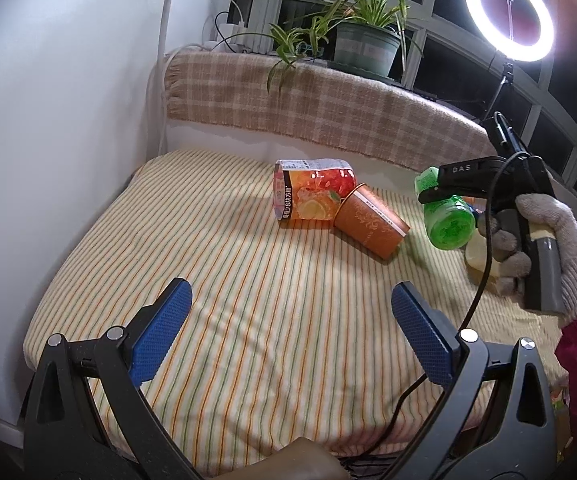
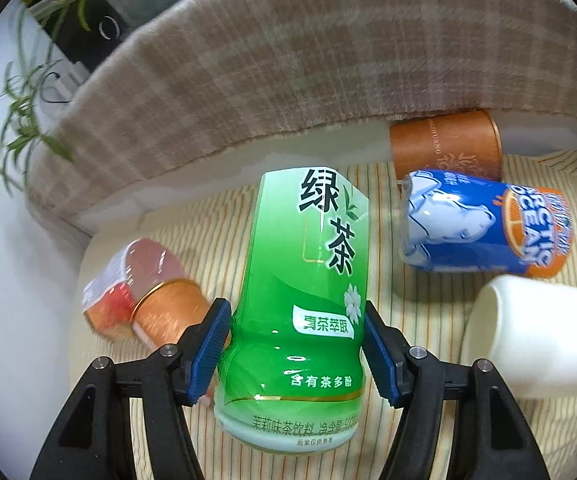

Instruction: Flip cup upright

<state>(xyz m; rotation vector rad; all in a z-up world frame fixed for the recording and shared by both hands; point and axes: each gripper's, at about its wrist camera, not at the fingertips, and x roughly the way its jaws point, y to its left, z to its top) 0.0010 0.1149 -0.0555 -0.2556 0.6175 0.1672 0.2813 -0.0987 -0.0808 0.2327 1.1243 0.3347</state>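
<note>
My right gripper [image 2: 294, 350] is shut on a green tea cup [image 2: 304, 280], its blue pads [image 2: 210, 348] pressing both sides of the cup's narrow waist. The cup is held off the striped cloth [image 2: 388, 292]. In the left wrist view the same green cup [image 1: 446, 216] hangs tilted in the right gripper [image 1: 432, 194] at the right, above the striped cloth [image 1: 248, 280]. My left gripper [image 1: 290, 334] is open and empty, low over the near part of the cloth.
An orange-red fruit cup [image 1: 312, 192] and a brown paper cup [image 1: 368, 220] lie on their sides mid-cloth. A blue Arctic Ocean cup [image 2: 484, 228], a second brown cup [image 2: 444, 148] and a white cup [image 2: 536, 332] lie at the right. A plaid-covered backrest [image 1: 308, 100] bounds the far side.
</note>
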